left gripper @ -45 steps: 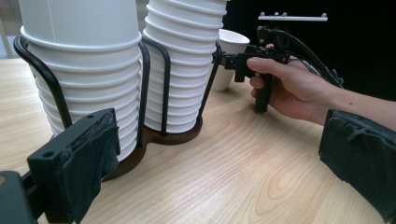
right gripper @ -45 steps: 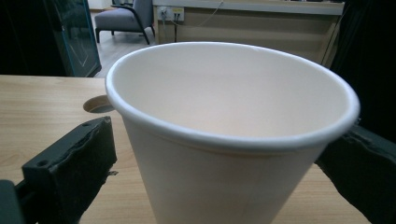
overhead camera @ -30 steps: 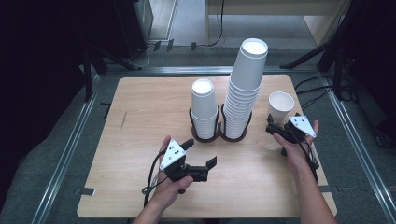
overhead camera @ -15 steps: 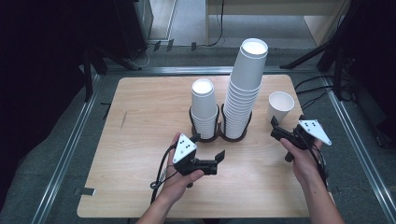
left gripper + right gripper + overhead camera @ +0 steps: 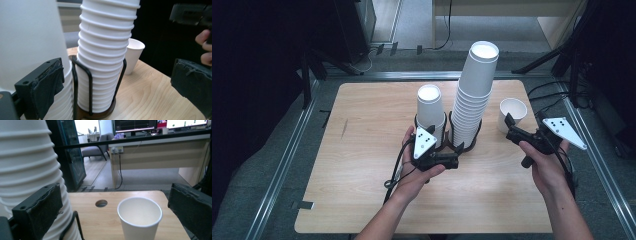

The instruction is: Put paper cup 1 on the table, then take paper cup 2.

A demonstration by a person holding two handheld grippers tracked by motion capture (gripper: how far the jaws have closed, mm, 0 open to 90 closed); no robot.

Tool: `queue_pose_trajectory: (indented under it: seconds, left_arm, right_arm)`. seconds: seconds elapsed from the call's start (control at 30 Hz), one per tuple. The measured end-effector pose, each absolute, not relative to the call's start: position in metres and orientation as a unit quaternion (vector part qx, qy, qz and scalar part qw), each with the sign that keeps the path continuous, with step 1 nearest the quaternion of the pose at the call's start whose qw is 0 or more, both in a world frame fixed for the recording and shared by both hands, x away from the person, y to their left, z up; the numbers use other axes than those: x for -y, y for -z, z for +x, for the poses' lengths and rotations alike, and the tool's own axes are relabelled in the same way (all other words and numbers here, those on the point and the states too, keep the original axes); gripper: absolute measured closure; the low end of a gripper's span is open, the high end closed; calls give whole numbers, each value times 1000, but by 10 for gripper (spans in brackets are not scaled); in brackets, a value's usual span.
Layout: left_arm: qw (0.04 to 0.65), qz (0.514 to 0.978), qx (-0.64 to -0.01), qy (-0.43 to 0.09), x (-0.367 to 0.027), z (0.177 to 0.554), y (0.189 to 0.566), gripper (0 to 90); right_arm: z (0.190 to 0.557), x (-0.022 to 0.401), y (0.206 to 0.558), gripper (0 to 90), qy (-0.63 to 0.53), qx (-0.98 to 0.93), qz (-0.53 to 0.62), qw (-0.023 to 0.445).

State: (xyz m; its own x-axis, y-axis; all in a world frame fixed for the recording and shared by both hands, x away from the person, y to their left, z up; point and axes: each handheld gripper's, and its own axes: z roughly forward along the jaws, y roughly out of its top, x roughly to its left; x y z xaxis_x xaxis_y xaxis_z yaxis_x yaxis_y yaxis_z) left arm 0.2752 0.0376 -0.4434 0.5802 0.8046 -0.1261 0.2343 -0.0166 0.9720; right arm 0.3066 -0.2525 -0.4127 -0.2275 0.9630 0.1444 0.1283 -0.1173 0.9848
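On the pale wooden table (image 5: 362, 150), the short stack of white paper cups (image 5: 430, 112) stands in the left ring of a black wire cup holder (image 5: 447, 145), and the left gripper (image 5: 452, 161) sits low just in front of it, its jaws spread wide with nothing between them; in the left gripper view one black padded jaw lies close against the short stack while the other stands well off to the right. Next comes the tall stack of white ribbed paper cups (image 5: 474, 95), upright in the holder's right ring. To its right a single white paper cup (image 5: 512, 114) stands upright and alone on the table, apart from the holder. The right gripper (image 5: 512, 127) hovers just beside that cup, jaws parted and framing it without touching. Judging by this, one cup is already separated and set out; grasping it is not yet done.
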Motion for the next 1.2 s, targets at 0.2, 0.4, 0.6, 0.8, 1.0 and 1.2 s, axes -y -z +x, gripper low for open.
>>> queue_pose_trajectory:
  seconds: [0.2, 0.4, 0.6, 0.8, 1.0, 1.2]
  left_arm:
    - [590, 661, -384, -259, -29, 283, 439, 0]
    - [579, 665, -379, -282, -21, 292, 438, 0]
    - [586, 658, -373, -291, -17, 297, 439, 0]
    - [589, 654, -375, -291, -14, 303, 439, 0]
    - [593, 651, -377, -289, -13, 309, 436, 0]
    - [596, 650, -372, -289, -8, 315, 433, 0]
  right_arm:
    - [300, 243, 388, 0, -572, -548, 481, 376]
    - [294, 233, 365, 0, -580, -546, 463, 388]
    - [295, 224, 353, 0, -589, -545, 455, 387]
    - [297, 215, 341, 0, -599, -546, 447, 379]
    - [300, 204, 333, 0, -607, -552, 435, 371]
    - [305, 192, 326, 0, -615, -561, 424, 357]
